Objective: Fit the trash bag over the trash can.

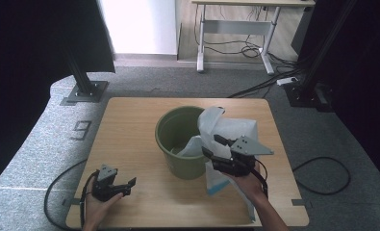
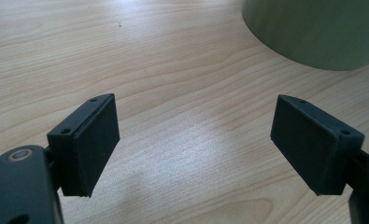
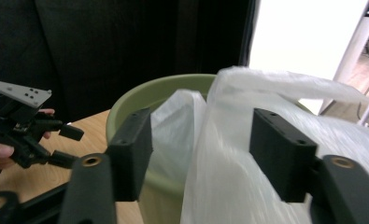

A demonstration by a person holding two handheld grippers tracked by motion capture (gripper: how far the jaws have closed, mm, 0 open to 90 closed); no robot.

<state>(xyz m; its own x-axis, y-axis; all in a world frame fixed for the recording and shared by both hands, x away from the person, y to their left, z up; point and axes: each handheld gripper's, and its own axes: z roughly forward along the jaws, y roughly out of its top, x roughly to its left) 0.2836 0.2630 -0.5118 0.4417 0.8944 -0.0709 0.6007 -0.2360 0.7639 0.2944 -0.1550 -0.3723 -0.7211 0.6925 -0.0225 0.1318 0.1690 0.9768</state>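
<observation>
White plastic is what the work turns on: from the high view, one thin bag (image 1: 226, 130) hangs half over the right rim of one green bucket (image 1: 180, 142) on the wooden table (image 1: 130, 120), part of it dipping inside, the rest trailing down the outside onto the tabletop. Lining the bucket looks begun but far from finished; the bag's mouth has yet to be spread around the whole rim. The right gripper (image 1: 210, 146) sits against the bag beside the bucket, jaws apart. The left gripper (image 1: 130, 186) rests near the table's front left corner, well apart from the bucket.

Along the left gripper view, two black jaws stand wide with bare tabletop (image 2: 182, 93) between them; the bucket's wall (image 2: 313, 32) shows ahead.

Along the right gripper view, the jaws stand apart with bag film (image 3: 210, 154) bulging between them, pads not pressing it as far as I can judge. The bucket's rim (image 3: 140, 95) lies behind, and the other gripper (image 3: 67, 144) farther off.

Count: one bucket, one bag, two grippers.
</observation>
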